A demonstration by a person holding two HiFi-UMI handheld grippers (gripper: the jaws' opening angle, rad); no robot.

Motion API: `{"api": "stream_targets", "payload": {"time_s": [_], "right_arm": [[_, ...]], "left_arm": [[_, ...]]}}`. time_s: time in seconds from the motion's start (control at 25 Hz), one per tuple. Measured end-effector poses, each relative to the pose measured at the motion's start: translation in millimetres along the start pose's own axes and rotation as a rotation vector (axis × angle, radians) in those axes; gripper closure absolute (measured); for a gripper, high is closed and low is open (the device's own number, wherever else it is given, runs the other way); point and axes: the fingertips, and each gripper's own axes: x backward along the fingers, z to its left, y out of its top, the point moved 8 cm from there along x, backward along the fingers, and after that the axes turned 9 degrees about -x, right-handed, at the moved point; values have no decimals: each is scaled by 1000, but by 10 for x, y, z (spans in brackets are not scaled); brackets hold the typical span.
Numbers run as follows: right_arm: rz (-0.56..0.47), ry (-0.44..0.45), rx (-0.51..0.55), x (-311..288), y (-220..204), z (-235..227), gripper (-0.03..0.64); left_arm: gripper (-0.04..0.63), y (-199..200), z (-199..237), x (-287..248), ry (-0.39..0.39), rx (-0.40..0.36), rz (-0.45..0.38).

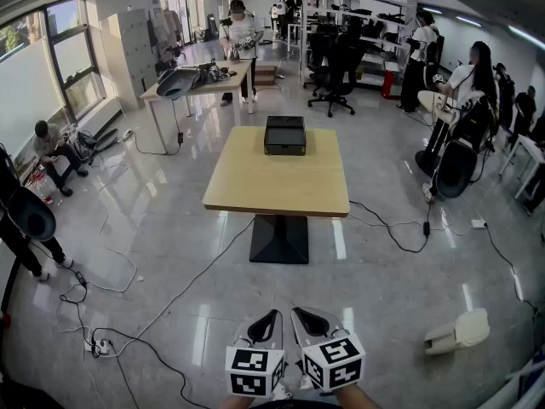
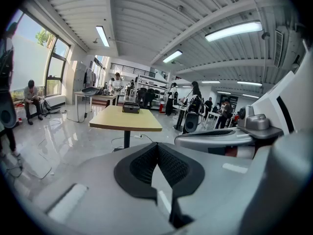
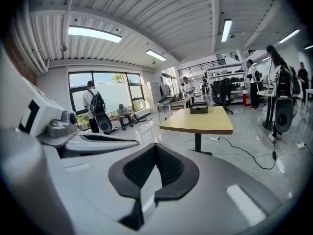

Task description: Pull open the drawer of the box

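Head view, box (image 1: 284, 135) front facing camera, left gripper (image 1: 270, 319), right gripper (image 1: 301, 315), jaws pressed together

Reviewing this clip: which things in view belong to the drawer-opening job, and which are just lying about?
Belongs to the job:
- black box, on the wooden table
- left gripper and right gripper, fingers shut and empty, well short of the table

Just lying about:
- far desk with gear on it
- office chair
- floor cables
- white device on the floor
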Motion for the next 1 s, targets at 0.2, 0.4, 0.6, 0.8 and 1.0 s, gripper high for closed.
{"api": "stream_targets", "payload": {"time_s": [0.2,0.4,0.6,0.8,1.0], "right_arm": [[7,-2,-7,251,-108,-77,612],[11,-5,-1,132,131,145,612],[6,-25,4,209,316,137,612],[11,-19,3,-228,343,-53,612],[17,-9,-5,-1280,809,-1077,612]], "left_arm": [[594,-39,-286,76,-6,-6,-2],[594,176,-35,156,-12,-2,-1],[594,344,-69,169,-22,-4,4],[594,299,207,-220,-17,-7,11],[594,599,639,-1679,-13,-6,16]]}}
